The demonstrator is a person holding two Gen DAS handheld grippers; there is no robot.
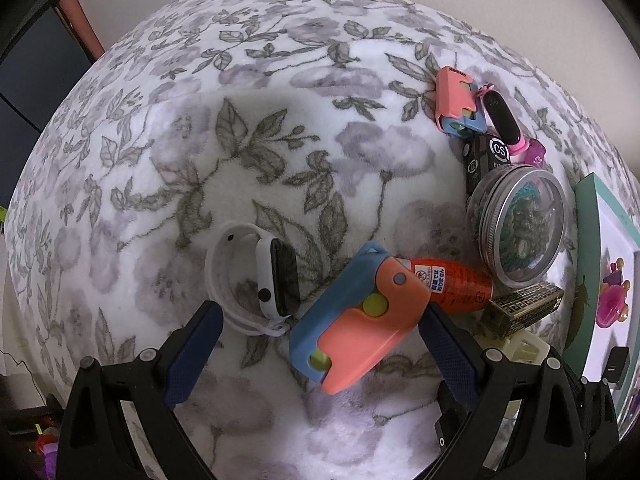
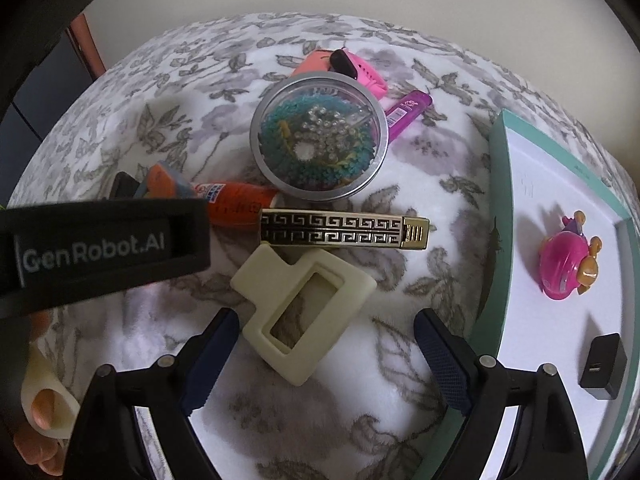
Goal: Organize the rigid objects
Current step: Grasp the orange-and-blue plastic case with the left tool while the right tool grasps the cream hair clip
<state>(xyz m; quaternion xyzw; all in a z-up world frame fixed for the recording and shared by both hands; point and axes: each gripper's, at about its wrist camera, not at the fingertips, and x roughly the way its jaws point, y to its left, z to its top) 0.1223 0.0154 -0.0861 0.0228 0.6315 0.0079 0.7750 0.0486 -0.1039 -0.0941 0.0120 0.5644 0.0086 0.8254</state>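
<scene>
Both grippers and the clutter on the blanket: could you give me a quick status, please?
Left gripper open over blue-and-orange toy. Right gripper open around cream clip, not gripping. Gold lighter lies just beyond; white tray to the side.

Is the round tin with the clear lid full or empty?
Not empty. Through the lid of the round tin, turquoise fibres and many small silver beads show. How deep they go cannot be told.

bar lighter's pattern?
Gold with black Greek-key pattern, on the bar lighter; clearest in right wrist view.
</scene>
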